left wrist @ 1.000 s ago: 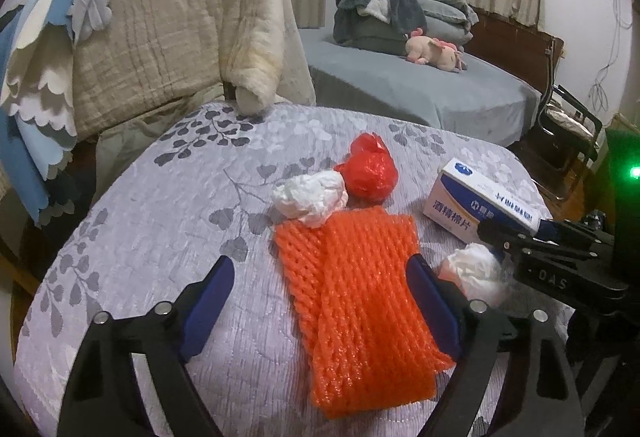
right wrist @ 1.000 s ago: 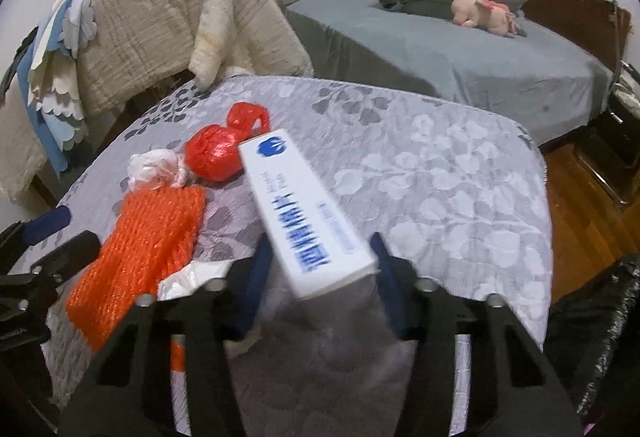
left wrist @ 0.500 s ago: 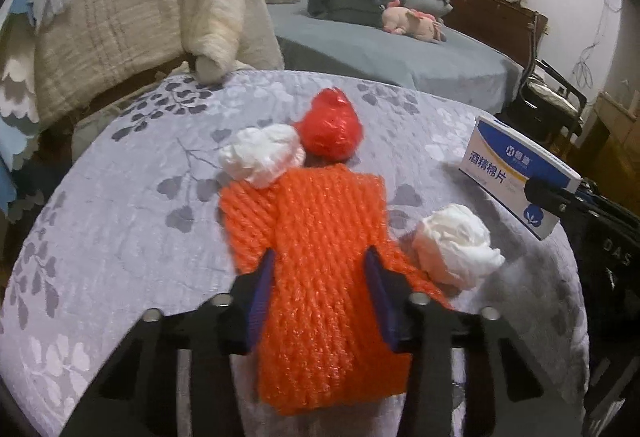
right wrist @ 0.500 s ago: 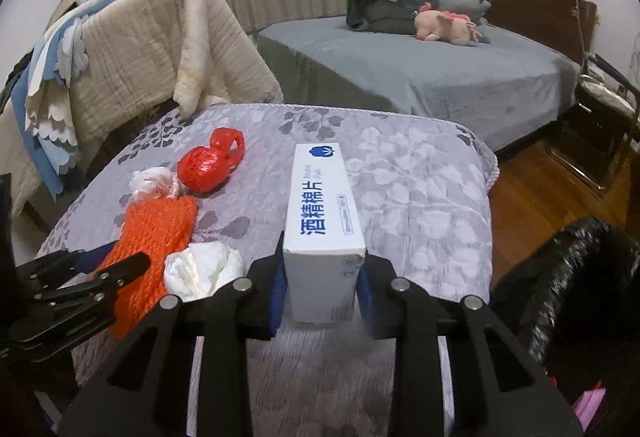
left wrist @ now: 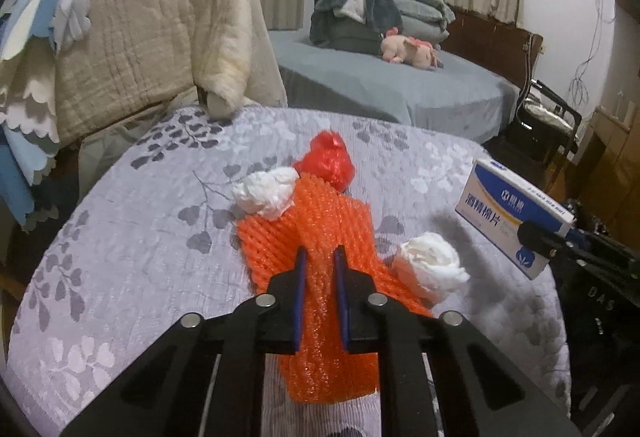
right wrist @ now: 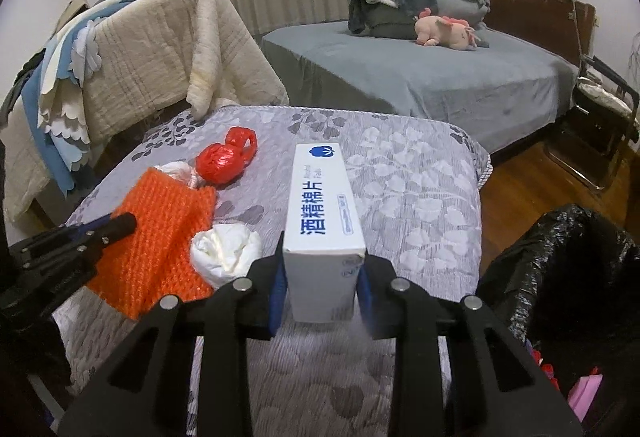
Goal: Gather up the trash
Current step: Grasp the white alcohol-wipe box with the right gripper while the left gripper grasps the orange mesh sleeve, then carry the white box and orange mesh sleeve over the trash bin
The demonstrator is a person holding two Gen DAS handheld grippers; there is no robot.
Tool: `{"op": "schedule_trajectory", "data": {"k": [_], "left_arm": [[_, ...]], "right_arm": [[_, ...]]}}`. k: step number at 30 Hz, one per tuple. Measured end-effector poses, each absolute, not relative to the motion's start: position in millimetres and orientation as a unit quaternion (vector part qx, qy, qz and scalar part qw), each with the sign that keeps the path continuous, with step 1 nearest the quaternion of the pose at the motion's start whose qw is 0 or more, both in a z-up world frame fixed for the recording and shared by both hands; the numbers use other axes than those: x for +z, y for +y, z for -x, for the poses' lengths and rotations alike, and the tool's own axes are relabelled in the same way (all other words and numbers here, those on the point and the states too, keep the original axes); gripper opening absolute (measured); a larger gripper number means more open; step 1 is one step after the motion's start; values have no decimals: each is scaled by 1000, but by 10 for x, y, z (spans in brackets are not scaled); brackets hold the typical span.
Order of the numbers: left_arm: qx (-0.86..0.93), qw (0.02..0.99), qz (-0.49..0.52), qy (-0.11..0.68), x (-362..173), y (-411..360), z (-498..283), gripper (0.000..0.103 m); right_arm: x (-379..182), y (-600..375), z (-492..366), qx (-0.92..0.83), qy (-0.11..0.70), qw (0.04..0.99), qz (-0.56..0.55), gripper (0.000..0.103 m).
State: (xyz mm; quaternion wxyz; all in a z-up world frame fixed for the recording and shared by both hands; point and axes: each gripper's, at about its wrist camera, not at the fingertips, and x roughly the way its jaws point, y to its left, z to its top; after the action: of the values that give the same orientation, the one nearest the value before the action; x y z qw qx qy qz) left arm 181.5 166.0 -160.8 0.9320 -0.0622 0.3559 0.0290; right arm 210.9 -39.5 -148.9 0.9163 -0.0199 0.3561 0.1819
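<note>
Between the blue pads of my left hand-held gripper [left wrist: 319, 261], whose jaws have just been closing, sits the orange foam net [left wrist: 320, 233], bunched into a ridge where a second ago it lay flat. My right hand-held gripper [right wrist: 321, 269] clamps the smooth white-and-blue box [right wrist: 323, 213], now lifted off the quilted grey bench [right wrist: 416, 197]. Two crumpled white wads [left wrist: 430, 267] and a red bag [left wrist: 329, 161] lie around the net.

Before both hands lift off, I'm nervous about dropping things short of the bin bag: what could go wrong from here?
1. The left gripper has just been closing its jaws on a bunched fold of the orange foam net; its loose end may drag the white tissue wad beside it.
2. The right gripper pinches only the near end of the long white box, which may tip or pivot on its way to the black trash bag.
</note>
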Motion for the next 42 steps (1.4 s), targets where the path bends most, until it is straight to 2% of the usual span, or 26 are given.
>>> {"op": "schedule_trajectory", "data": {"k": [23,42], "left_arm": [[10,949,59,310,-1027,1285,-1383,13],[-43,958,43,281,-635,669,-1196,13]], "right_arm": [[-900,-675,-1607,188,314,931,-4,29],[-522,-1229,-1161,162,279,947,-12,29]]}}
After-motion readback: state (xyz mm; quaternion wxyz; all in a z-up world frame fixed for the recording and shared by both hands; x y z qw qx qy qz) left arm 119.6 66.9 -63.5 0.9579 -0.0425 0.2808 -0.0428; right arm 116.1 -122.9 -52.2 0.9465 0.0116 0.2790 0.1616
